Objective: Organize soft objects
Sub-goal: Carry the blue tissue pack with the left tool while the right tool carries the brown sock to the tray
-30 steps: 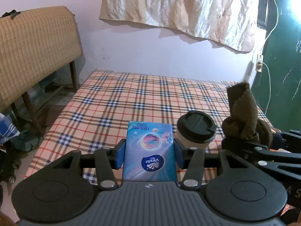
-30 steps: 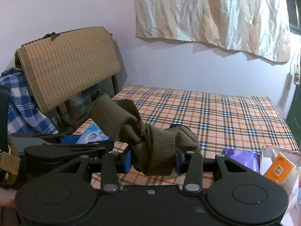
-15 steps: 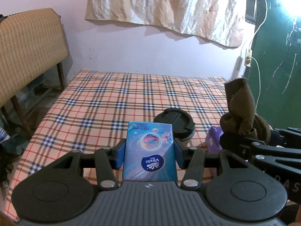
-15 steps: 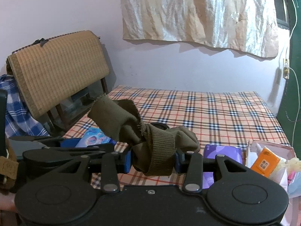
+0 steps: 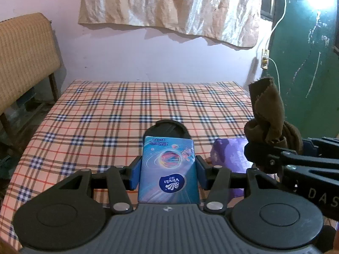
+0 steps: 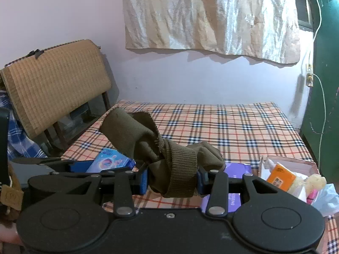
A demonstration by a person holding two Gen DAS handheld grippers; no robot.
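Plaid bedcover [image 5: 118,114] fills both views. Only the right wrist view shows the box [image 6: 305,165] of oddments at near right. Right gripper [image 6: 171,177] pinches an olive knit cloth [image 6: 169,158]; left gripper [image 5: 168,172] clamps a blue tissue pack [image 5: 168,169] above the cover.

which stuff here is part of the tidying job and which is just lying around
In the job: blue tissue pack in left gripper; olive sock in right gripper; box of soft items.
Lying about: black-lidded cup, purple packet, woven chair.
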